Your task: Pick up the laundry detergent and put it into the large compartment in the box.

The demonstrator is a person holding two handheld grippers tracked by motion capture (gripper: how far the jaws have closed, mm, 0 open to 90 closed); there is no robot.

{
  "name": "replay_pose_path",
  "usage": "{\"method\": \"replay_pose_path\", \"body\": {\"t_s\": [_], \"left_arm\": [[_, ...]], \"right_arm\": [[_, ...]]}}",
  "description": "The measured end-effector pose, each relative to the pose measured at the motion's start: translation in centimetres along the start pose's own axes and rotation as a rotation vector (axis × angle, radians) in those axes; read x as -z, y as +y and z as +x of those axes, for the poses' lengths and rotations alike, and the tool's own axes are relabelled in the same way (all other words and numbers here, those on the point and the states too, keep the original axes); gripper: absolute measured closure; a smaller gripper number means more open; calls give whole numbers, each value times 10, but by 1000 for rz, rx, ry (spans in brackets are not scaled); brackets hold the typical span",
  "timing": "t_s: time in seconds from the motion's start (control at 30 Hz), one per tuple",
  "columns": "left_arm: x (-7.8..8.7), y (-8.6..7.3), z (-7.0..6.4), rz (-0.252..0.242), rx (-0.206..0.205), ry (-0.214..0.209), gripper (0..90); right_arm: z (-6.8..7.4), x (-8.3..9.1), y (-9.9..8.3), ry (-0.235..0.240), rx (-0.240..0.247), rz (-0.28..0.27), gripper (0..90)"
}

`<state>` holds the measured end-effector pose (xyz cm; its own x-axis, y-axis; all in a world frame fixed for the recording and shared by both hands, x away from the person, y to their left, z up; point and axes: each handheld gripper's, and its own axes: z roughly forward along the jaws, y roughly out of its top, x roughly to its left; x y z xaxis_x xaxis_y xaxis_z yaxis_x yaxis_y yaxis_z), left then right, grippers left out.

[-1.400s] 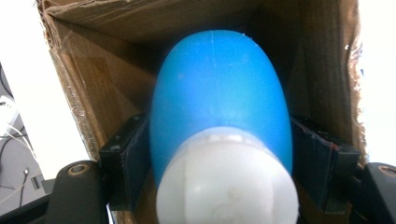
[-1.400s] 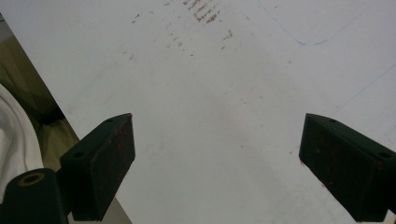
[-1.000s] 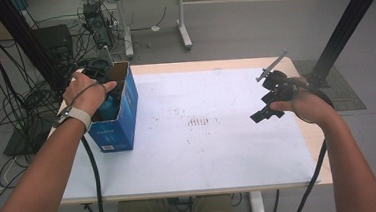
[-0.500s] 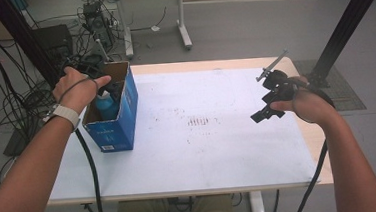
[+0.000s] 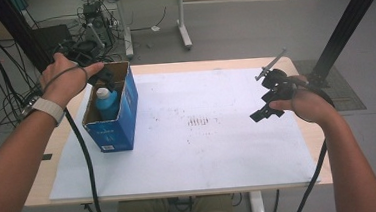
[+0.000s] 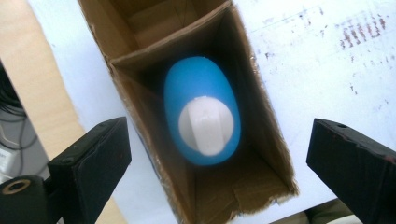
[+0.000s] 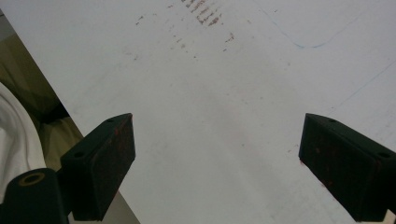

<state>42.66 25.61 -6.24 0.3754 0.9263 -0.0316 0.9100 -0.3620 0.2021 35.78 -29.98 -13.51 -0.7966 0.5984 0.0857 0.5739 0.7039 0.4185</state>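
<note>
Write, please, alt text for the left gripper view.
A blue bottle with a white cap stands inside an open cardboard box, seen from directly above. The left claw hangs open over it, its black jaws wide apart.

We find the bottle [image 6: 202,117] upright inside the cardboard box [image 6: 261,126], directly below our left gripper [image 6: 217,163] and between its spread jaws. Our right gripper [image 5: 266,109] hangs well apart, over the bare sheet [image 7: 224,121] covering the table [image 5: 309,142].
</note>
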Motion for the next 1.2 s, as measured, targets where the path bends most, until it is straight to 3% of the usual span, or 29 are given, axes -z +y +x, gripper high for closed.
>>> {"method": "replay_pose_path", "body": {"t_s": [0.3, 0.63, 0.9, 1.2], "left_arm": [[31, -3, -11, -53, -82, -13, 62], [65, -4, -34, -108, -238, -28, 56], [75, 7, -63, -69, -387, -19, 56], [74, 15, -78, -53, -526, -69, 56]], "right_arm": [[2, 1, 3, -1, -2, -3, 107], [5, 4, 5, -8, -1, -3, 107], [7, 5, 7, -10, -8, 1, 106], [9, 8, 4, -11, -17, -2, 101]]}}
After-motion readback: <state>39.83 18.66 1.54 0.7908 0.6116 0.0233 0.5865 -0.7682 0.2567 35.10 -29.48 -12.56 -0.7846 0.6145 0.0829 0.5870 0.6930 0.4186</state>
